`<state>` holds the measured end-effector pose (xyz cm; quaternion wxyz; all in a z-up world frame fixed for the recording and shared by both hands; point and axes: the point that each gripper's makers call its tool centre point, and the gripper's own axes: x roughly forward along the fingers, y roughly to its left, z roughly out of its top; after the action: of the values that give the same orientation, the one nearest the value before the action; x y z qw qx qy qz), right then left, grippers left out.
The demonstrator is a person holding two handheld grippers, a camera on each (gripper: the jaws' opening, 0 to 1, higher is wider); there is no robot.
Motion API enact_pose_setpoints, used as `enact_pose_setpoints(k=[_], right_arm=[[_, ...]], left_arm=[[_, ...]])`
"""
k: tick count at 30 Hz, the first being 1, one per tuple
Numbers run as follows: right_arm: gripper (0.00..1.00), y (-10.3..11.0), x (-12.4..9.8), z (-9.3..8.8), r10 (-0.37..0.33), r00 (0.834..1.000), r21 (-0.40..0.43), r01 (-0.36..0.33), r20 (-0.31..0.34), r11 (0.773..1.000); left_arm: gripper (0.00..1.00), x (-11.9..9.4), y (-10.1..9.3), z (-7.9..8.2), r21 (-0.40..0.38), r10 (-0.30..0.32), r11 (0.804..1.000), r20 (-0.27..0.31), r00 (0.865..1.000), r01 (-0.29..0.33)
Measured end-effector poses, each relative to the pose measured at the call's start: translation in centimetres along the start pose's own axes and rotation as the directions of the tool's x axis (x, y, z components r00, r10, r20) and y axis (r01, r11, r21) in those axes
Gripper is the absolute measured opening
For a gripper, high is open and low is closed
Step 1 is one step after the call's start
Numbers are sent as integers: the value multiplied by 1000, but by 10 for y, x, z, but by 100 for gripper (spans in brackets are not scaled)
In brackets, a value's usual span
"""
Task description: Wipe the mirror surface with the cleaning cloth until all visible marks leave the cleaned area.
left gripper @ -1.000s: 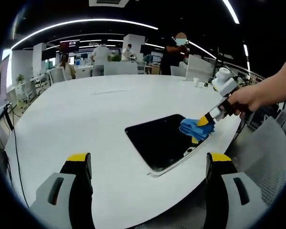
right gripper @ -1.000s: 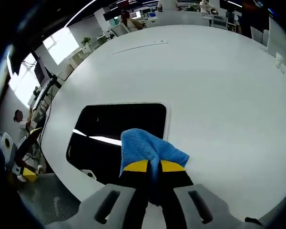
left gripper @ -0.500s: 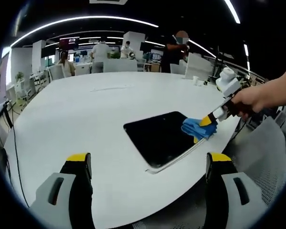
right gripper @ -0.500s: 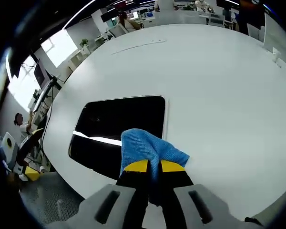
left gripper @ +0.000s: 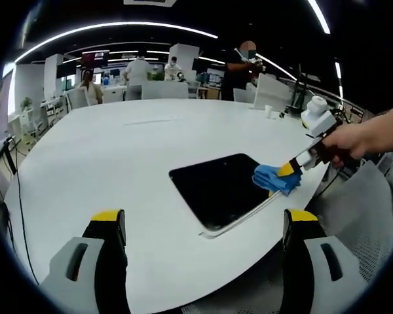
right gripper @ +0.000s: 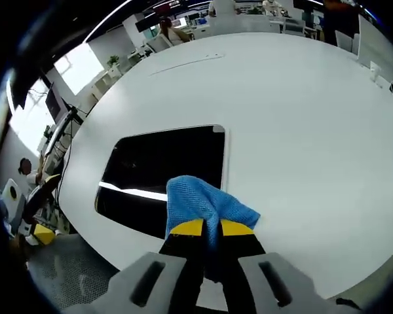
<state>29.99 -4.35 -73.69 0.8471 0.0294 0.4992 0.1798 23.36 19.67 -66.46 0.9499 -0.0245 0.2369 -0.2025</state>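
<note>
A dark rectangular mirror point(left gripper: 217, 192) point(right gripper: 158, 171) lies flat on the round white table point(left gripper: 118, 150) near its edge, reflecting a ceiling light strip. My right gripper point(right gripper: 211, 229) is shut on a blue cleaning cloth point(right gripper: 200, 203), which rests on the mirror's near corner. In the left gripper view the right gripper point(left gripper: 289, 171) comes in from the right, held by a hand point(left gripper: 354, 139), with the blue cloth point(left gripper: 275, 178) pressed at the mirror's right edge. My left gripper point(left gripper: 203, 226) hangs open over the table's near rim, well short of the mirror, with nothing between its jaws.
Small cups point(left gripper: 271, 113) stand at the table's far right. Several people point(left gripper: 139, 72) and desks fill the office behind. Chairs point(left gripper: 268, 91) stand along the far side. A grey mesh floor lies beyond the table edge point(right gripper: 72, 268).
The right gripper has drawn the cloth a little toward the mirror's right edge. The mirror sits slightly farther off in the right gripper view. The left gripper has hardly moved.
</note>
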Motion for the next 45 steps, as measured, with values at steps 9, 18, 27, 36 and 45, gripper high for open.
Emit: enact_pose_setpoints(k=[9,18,27,36,45], right_arm=[[2,0,0,1,-8,1000,41,9,-11,999],[1,3,1,1,-19,1000,35,20,-21,999],[1,18,5,1,-12,1000,27,13,-21,1000],[2,31,10,3,-23,1000,47,23,7,999],[2,54,18,5,-8,1000,43,9,-19,999]], left_arm=[[99,1,-1,0,-3,-5,1000,2,1000,5],[99,1,-1,0,-5,-7,1000,0,1000,7],[99,1,-3,-1,-7,-18,1000,-5,1000,17],[99,0,-5,-3,-2,-28,1000,-18,999,28],[99,0,-6,-4,5,-39,999,-27,999,40]])
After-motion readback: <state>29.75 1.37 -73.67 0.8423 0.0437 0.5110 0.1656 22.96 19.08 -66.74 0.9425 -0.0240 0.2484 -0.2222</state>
